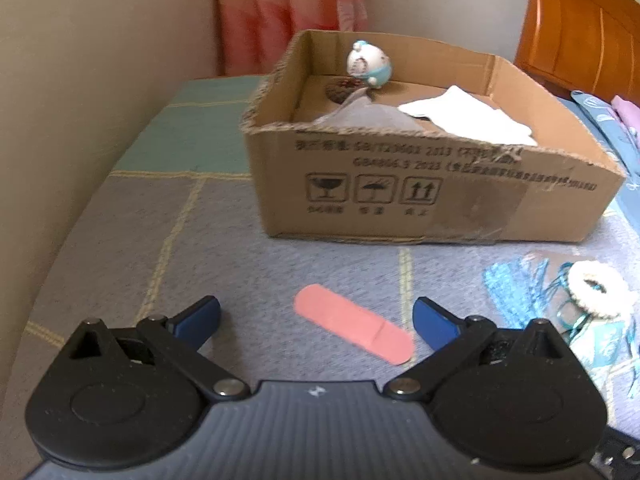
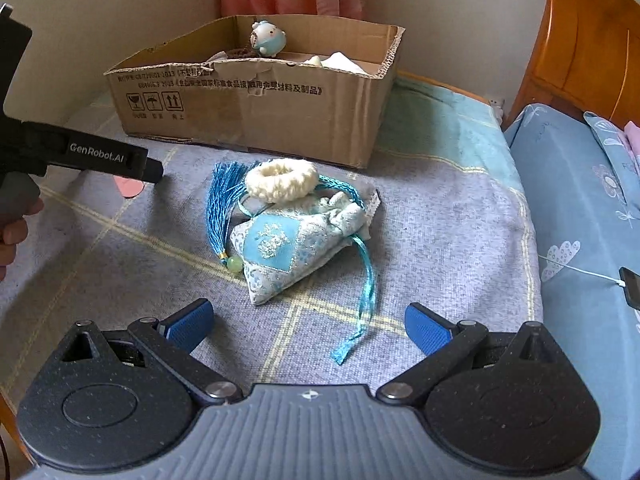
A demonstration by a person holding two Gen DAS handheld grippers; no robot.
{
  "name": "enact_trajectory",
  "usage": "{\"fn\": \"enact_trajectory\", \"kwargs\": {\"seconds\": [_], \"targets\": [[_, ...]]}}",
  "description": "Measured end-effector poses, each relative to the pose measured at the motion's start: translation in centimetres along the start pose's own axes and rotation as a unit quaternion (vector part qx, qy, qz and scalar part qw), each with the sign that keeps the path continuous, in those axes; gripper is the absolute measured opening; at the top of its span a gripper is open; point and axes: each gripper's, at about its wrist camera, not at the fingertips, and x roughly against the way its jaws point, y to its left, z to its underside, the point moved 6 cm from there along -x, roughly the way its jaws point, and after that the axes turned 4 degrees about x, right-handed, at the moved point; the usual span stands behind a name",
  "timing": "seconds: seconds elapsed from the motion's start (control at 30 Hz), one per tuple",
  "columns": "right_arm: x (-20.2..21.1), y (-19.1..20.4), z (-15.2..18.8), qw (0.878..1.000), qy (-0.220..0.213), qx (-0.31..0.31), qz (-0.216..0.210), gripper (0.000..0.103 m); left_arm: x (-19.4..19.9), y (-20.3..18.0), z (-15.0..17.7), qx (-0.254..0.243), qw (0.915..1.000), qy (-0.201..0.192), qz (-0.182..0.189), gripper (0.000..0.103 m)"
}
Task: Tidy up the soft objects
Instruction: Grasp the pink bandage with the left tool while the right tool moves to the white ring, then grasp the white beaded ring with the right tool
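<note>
A pink adhesive strip (image 1: 354, 328) lies flat on the grey checked blanket, just ahead of my open left gripper (image 1: 316, 320) and between its blue fingertips. A blue embroidered sachet (image 2: 296, 244) with a tassel (image 2: 220, 208) rests on the blanket in front of my open right gripper (image 2: 308, 326). A fluffy cream hair tie (image 2: 280, 180) sits on the sachet's far end. Behind them stands a cardboard box (image 1: 400, 184) holding a small blue-and-white plush toy (image 1: 368, 64), a white cloth (image 1: 464, 116) and a grey cloth (image 1: 368, 118).
The left gripper's black body (image 2: 80, 152), held by a hand (image 2: 14, 232), reaches in from the left of the right wrist view. A wall runs along the left. A wooden headboard (image 2: 588, 44), blue bedding (image 2: 580, 200) and a phone on a cable (image 2: 630, 288) lie to the right.
</note>
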Motion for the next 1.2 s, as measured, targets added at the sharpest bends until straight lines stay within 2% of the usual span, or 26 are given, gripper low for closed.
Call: {"fn": "enact_trajectory", "kwargs": {"seconds": [0.5, 0.53, 0.6, 0.67, 0.77, 0.83, 0.93, 1.03, 1.2], "targets": [[-0.2, 0.1, -0.2, 1.0, 0.008, -0.003, 0.001, 0.103, 2.2, 4.4, 2.0, 0.043, 0.9982, 0.016, -0.038, 0.102], [-0.2, 0.1, -0.1, 1.0, 0.007, -0.004, 0.002, 0.103, 2.4, 4.6, 2.1, 0.045, 0.9981, 0.015, -0.039, 0.099], [-0.1, 0.1, 0.0, 1.0, 0.004, -0.004, 0.004, 0.103, 2.8, 4.1, 2.1, 0.039, 0.9988, 0.006, -0.029, 0.083], [-0.1, 0.1, 0.1, 1.0, 0.001, -0.004, 0.003, 0.103, 3.1, 3.4, 1.8, 0.03, 0.9993, 0.0, -0.023, 0.06], [0.0, 0.2, 0.1, 1.0, -0.001, -0.003, 0.003, 0.103, 3.1, 2.2, 1.5, 0.02, 0.9997, -0.004, -0.015, 0.044], [0.1, 0.1, 0.2, 1.0, -0.003, -0.002, 0.003, 0.103, 3.0, 1.6, 1.4, 0.015, 0.9998, -0.009, -0.009, 0.04], [0.1, 0.2, 0.3, 1.0, -0.007, -0.001, 0.002, 0.103, 2.8, 1.1, 1.2, 0.008, 0.9999, -0.011, 0.0, 0.027], [0.3, 0.3, 0.3, 1.0, -0.011, 0.007, 0.001, 0.103, 3.0, 0.4, 1.1, -0.002, 0.9999, -0.012, 0.004, 0.021], [1.5, 0.7, -0.3, 0.999, -0.043, 0.028, -0.006, 0.103, 2.8, 0.1, 1.0, -0.02, 0.9996, -0.016, 0.013, 0.02]]}}
